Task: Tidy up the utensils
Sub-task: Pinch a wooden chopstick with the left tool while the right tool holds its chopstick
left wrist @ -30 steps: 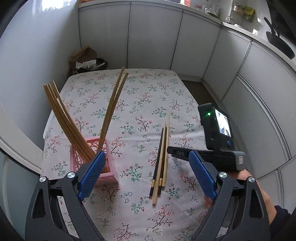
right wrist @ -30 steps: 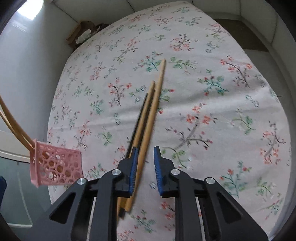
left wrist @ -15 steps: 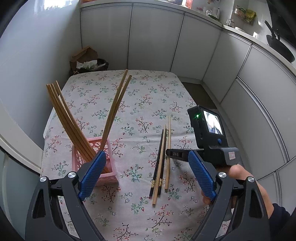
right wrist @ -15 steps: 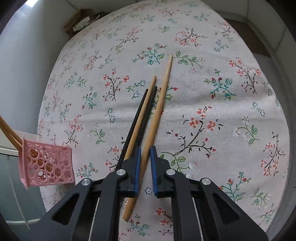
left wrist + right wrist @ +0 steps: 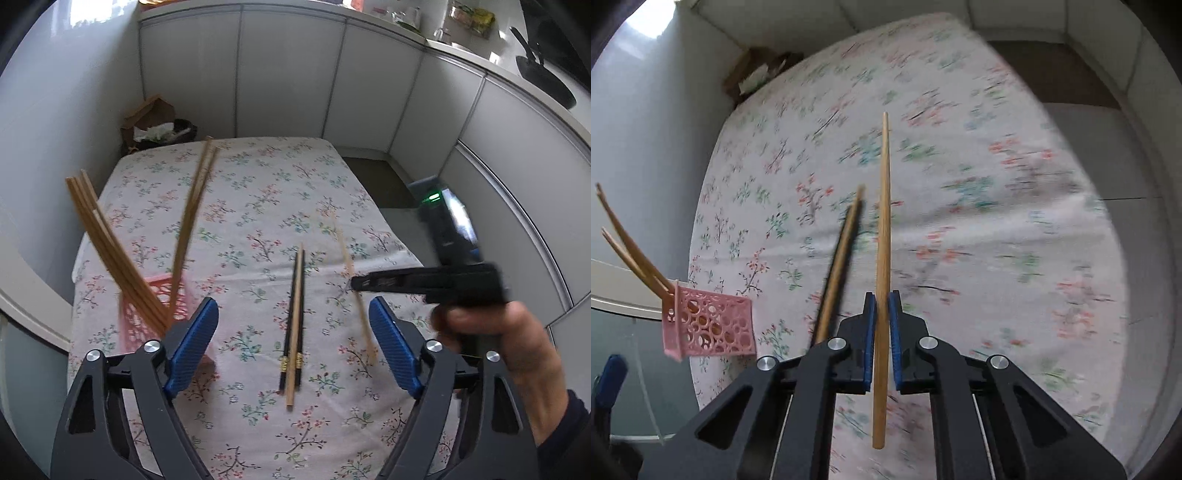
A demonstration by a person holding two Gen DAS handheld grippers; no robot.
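1. The right wrist view shows the right gripper (image 5: 881, 325) close up. Its two blue pads (image 5: 870, 339) are squeezed on one wooden chopstick (image 5: 882, 236), with only the stick between them.
2. In this view the stick runs straight ahead from the pads. Its thick end pokes back past them, toward the camera.
3. The left wrist view shows the same stick (image 5: 356, 291) from the side. It looks pale and smeared and slants over the cloth. The right gripper (image 5: 354, 283) has it near its middle, and a hand (image 5: 495, 343) holds the black handle.
4. Only the left wrist view shows the left gripper (image 5: 293, 347). Its jaws are spread wide and hold nothing.
5. Three chopsticks (image 5: 294, 325) lie close together on the tablecloth (image 5: 258, 192), between the left gripper's blue pads (image 5: 192, 347) in the picture. One is wood colored and two are black with small gold bands near the thick end.
6. The right wrist view shows these three (image 5: 838, 273) blurred, just to the left of the held stick.
7. A pink basket (image 5: 155, 306) stands near the left edge of the table. It is plastic with round holes in its sides (image 5: 713, 325).
8. Long wooden chopsticks (image 5: 107, 251) lean out of the basket to the left. Two more (image 5: 190, 225) lean the other way.
9. The tablecloth is white with little red and green flowers. It looks soft and a bit wrinkled.
10. The cabinets (image 5: 288, 74) behind the table are plain, flat and pale.
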